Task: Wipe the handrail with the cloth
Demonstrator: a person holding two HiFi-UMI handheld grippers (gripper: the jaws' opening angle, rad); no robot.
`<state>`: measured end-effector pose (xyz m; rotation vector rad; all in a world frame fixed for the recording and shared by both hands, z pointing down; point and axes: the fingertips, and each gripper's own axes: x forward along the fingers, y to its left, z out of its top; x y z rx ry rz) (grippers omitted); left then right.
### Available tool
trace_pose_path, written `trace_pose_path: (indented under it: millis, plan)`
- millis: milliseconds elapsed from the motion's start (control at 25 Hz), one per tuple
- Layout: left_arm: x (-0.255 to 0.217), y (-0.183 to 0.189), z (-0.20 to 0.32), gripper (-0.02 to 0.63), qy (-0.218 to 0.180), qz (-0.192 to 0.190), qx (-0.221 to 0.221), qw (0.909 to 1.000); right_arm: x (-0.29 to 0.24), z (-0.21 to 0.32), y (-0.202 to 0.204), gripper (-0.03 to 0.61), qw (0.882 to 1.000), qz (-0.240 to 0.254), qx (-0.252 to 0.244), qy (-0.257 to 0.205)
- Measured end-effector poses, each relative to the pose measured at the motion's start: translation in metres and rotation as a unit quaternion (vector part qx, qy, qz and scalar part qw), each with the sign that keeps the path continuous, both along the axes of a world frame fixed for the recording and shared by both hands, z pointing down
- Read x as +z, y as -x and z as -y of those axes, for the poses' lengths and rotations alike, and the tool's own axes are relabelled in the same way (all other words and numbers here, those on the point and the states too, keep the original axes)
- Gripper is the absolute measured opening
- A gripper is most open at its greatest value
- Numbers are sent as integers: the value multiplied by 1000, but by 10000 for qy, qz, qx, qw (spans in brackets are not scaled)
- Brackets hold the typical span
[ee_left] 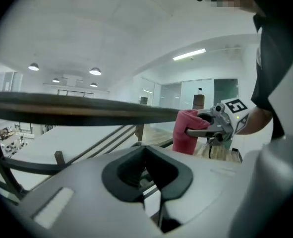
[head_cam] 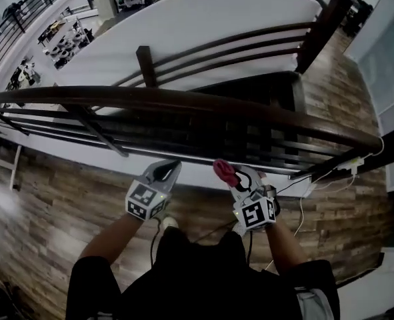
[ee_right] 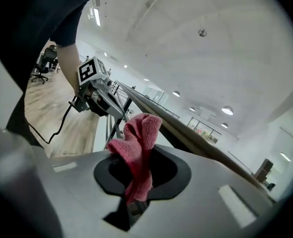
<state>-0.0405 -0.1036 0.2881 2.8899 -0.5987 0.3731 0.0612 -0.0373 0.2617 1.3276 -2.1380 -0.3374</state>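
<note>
The dark wooden handrail (head_cam: 183,101) curves across the head view from left to right, above several thin lower rails. Both grippers hang just below and in front of it, over the wooden floor. My right gripper (head_cam: 231,177) is shut on a pink cloth (head_cam: 225,171), which bunches up out of its jaws (ee_right: 139,148) close beneath the handrail (ee_right: 186,133); no contact shows. My left gripper (head_cam: 168,171) is beside it on the left, jaws together with nothing in them. The left gripper view shows the handrail (ee_left: 87,108) and the cloth (ee_left: 186,133) off to the right.
A white ledge (head_cam: 183,172) runs under the railing. Cables and a power strip (head_cam: 352,162) lie on the wooden floor at the right. A second railing (head_cam: 223,49) with dark posts stands beyond, and a lower floor with furniture shows at the upper left.
</note>
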Motion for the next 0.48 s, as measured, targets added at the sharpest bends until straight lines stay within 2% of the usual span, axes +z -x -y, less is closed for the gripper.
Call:
trace_pose_path:
  millis: [120,280,480]
  plan:
    - [-36,19,3,-2,-223,17,199,9996,-36,-7,-6,46,9989,152,391,-193]
    - [-60,41,-2,-2,-317,-157,154,9993,-74,-23,-18,46,9949,393,775,-518]
    - [-73,28,-21,-2,-446,-440,-165,9979,-92,-59,-60,48,9883,570,1171,-795]
